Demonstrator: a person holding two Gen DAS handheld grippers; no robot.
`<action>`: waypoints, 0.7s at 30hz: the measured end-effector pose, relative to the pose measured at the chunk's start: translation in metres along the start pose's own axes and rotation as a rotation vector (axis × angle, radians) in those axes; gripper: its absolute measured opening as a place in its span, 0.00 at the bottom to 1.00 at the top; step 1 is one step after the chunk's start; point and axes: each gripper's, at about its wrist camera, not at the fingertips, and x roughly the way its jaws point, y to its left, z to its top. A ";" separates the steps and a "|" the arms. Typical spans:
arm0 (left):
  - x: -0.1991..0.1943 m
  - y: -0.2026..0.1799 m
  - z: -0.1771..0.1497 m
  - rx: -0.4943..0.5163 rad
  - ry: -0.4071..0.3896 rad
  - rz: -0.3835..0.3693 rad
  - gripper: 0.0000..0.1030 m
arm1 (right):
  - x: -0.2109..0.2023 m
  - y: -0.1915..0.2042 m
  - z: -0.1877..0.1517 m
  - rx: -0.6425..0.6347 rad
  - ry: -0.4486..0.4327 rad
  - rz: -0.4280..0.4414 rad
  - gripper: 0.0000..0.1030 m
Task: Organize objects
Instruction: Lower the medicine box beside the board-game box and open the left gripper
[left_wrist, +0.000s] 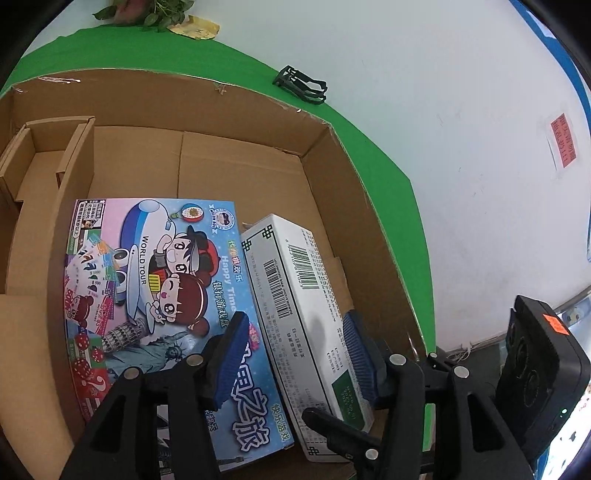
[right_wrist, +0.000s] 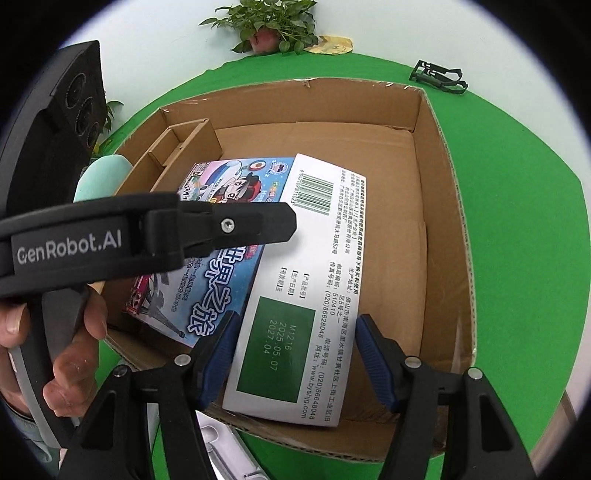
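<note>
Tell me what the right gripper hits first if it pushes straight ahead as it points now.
Most likely the white box. The right gripper is open, its blue pads on either side of the box's near end inside the cardboard box. How far above it they hover is unclear.

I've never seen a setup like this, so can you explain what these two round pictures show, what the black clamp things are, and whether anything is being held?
There is no robot. A person holds two hand-held clamps, each with a wide-angle camera looking along its blue-padded fingers. One picture comes from the left gripper, the other from the right gripper, where the person's hand also shows.

Both look down into an open brown cardboard box on a green table cover. Inside lie a colourful cartoon board-game box and a white carton with a barcode and green panel, which partly overlaps it. Both grippers are open around the white carton, and neither grips anything.
</note>
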 end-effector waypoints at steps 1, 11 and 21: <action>-0.002 -0.001 -0.004 0.004 -0.001 0.003 0.50 | 0.001 0.000 0.000 -0.001 0.009 0.009 0.64; -0.039 0.006 -0.035 0.022 -0.021 0.028 0.50 | -0.006 -0.004 0.001 -0.026 0.028 0.068 0.66; -0.060 0.008 -0.053 0.063 -0.040 0.068 0.50 | 0.008 0.010 0.001 -0.065 0.053 0.010 0.58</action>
